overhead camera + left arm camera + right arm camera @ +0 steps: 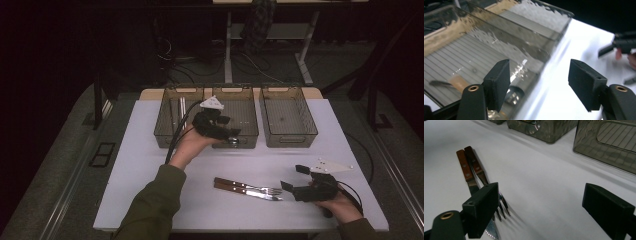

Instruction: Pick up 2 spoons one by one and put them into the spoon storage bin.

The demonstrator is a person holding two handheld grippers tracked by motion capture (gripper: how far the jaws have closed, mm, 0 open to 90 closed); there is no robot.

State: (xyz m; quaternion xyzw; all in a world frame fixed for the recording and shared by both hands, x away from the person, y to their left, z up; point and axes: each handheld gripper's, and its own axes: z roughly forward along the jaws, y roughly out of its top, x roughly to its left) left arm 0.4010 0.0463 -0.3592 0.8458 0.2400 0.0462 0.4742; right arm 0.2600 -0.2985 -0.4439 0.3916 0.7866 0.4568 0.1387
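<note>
L hand-held gripper point(227, 131) jaws apart, empty, over middle bin point(248, 131); R hand-held gripper point(291, 180) wide apart, empty, by fork point(500, 202) & knife point(489, 230).

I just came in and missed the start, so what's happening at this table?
A person is sorting cutlery into three clear bins at the far side of the white table. The left gripper hangs over the front of the middle bin with its jaws apart and nothing between them; a wooden-handled piece lies in the bin below. The right gripper, open and empty, rests beside a fork and a knife that lie side by side on the table.
</note>
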